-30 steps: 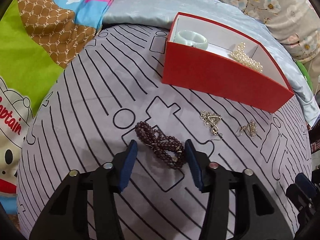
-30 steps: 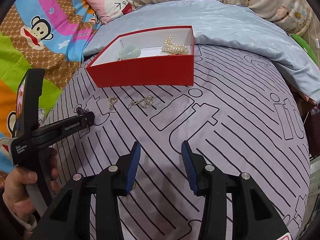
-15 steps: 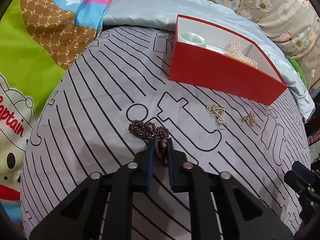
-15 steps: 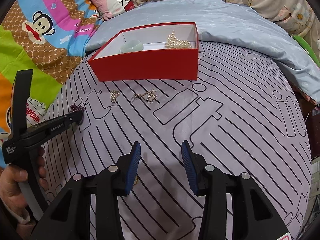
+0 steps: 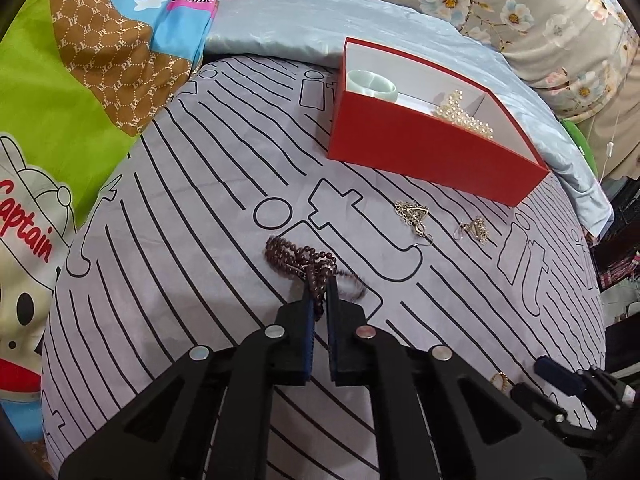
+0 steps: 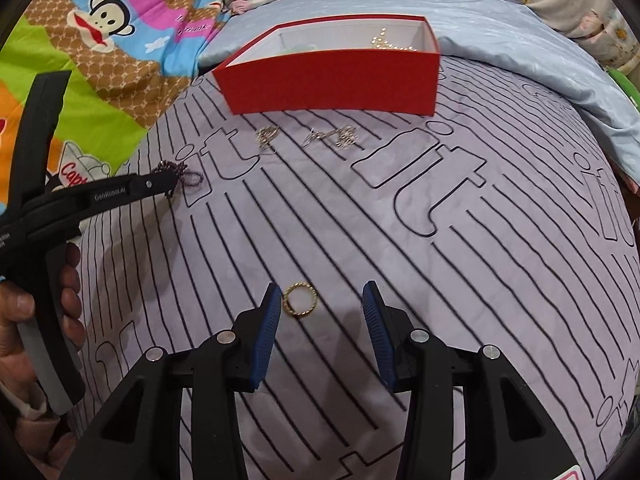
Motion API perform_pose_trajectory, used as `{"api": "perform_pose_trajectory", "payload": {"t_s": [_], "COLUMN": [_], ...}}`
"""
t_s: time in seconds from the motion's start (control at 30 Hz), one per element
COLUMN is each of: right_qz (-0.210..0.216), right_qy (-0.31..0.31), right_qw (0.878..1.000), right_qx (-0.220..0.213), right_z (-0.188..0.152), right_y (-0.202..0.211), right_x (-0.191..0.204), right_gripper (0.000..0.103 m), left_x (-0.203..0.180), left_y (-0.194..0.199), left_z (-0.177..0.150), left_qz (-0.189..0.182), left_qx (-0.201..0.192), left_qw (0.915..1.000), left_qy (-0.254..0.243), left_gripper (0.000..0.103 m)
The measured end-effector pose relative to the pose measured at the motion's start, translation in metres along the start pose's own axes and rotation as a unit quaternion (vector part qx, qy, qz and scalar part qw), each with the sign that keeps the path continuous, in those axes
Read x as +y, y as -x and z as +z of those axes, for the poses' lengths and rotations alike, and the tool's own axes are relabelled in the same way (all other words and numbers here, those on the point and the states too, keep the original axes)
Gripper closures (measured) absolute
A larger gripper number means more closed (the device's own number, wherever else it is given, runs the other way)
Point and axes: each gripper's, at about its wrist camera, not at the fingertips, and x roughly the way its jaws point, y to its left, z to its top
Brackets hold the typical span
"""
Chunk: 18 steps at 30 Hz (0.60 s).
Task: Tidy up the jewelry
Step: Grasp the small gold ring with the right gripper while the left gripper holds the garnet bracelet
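A: How does the left gripper [image 5: 318, 292] stand?
B: Its jaws are pressed together, pinching the dark bead bracelet [image 5: 298, 258] at its near end; the rest of the strand lies on the grey striped sheet [image 5: 200, 208], trailing toward ten o'clock from the tips.

A: And the right gripper [image 6: 320, 300]?
B: Spread partway, holding nothing. The gold ring [image 6: 299, 300] lies flat on the sheet between the pads, just beside the left pad.

A: The container?
B: The red box [image 5: 420, 152] sits at one o'clock from the bracelet. Inside are a pale green bangle [image 5: 370, 86] at its left end and a pearl piece [image 5: 464, 114] to the right.

A: Anything loose?
B: Two gold earrings [image 5: 414, 216] [image 5: 476, 228] lie apart on the sheet, between box and bracelet.
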Motion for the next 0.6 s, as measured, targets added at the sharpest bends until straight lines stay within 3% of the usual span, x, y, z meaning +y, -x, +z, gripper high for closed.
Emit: {"api": "perform_pose_trajectory", "payload": {"t_s": [0.33, 0.6], "right_qz": [-0.004, -0.016], "right_qy": [0.007, 0.023], "right_qw": [1.0, 1.0], "right_qx": [0.007, 0.006], "right_z": [-0.005, -0.005], "right_y": [-0.012, -0.013], "right_x": [0.004, 0.009], "right_gripper": [0.063, 0.07], "left_x": [0.001, -0.002], "left_y": [0.006, 0.012], "left_z": [-0.004, -0.004], "left_qz": [-0.002, -0.01], "left_qx": [-0.002, -0.005], "left_qw": [1.0, 0.9999], "left_qy": [0.0, -0.001], "left_gripper": [0.099, 0.099]}}
